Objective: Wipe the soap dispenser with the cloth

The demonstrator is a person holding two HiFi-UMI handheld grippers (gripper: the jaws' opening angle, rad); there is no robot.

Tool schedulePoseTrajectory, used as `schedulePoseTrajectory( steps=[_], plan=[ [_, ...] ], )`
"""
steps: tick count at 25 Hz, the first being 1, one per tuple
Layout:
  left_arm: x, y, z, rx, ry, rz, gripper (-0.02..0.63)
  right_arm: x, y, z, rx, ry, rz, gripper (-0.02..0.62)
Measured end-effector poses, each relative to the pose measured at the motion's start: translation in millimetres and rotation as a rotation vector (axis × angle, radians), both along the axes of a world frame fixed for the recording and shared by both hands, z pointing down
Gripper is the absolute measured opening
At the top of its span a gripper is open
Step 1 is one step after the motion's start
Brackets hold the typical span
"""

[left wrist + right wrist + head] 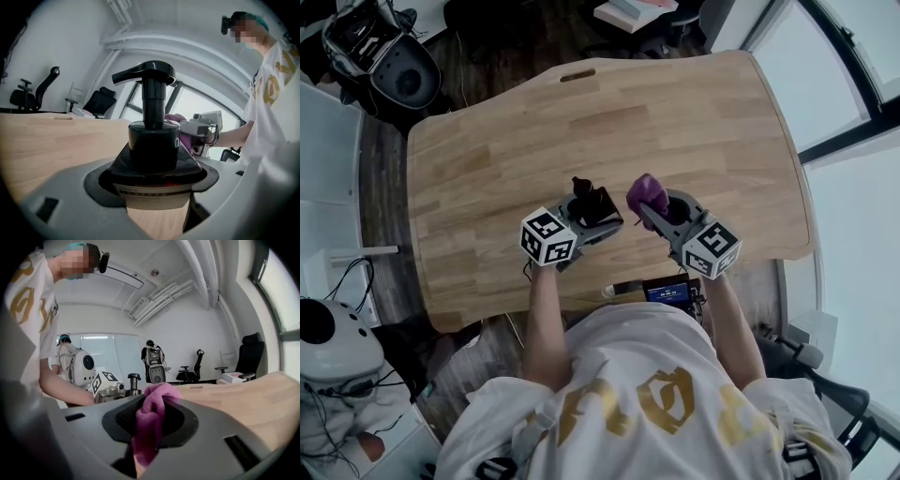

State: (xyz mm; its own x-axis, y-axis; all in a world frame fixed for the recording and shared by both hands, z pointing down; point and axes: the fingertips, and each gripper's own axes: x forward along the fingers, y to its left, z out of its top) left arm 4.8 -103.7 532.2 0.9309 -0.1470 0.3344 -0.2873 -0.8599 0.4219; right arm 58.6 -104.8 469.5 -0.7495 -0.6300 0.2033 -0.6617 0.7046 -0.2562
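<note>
A black soap dispenser (153, 133) with a pump head sits upright between the jaws of my left gripper (589, 217), which is shut on its body. In the head view the soap dispenser (592, 199) is over the near part of the wooden table (487, 159). My right gripper (654, 208) is shut on a bunched purple cloth (151, 420), a short way right of the dispenser. The cloth (646, 192) and the dispenser are apart. From the right gripper view the dispenser (134, 383) shows to the left; the cloth (185, 137) peeks out behind it in the left gripper view.
The wooden table ends close to my body, with a small screen device (671, 292) at its near edge. Black office chairs (247, 359) and a white robot (80, 367) stand around the room. A stack of books (630, 11) lies beyond the far edge.
</note>
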Motion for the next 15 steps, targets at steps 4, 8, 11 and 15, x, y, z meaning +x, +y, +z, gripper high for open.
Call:
schedulePoseTrajectory(
  steps=[4, 8, 11, 15],
  plan=[
    [3, -3, 16, 0.020, -0.055, 0.018, 0.344, 11, -10, 19, -0.028, 0.082, 0.074, 0.077],
    [3, -14, 38, 0.044, -0.123, 0.034, 0.344, 18, -21, 29, -0.053, 0.094, 0.123, 0.077],
    [4, -21, 56, 0.059, -0.181, 0.055, 0.344, 24, -27, 37, -0.074, 0.098, 0.143, 0.077],
    [6, -32, 73, 0.052, -0.212, 0.076, 0.344, 33, -39, 50, -0.093, 0.144, 0.197, 0.077]
  ],
)
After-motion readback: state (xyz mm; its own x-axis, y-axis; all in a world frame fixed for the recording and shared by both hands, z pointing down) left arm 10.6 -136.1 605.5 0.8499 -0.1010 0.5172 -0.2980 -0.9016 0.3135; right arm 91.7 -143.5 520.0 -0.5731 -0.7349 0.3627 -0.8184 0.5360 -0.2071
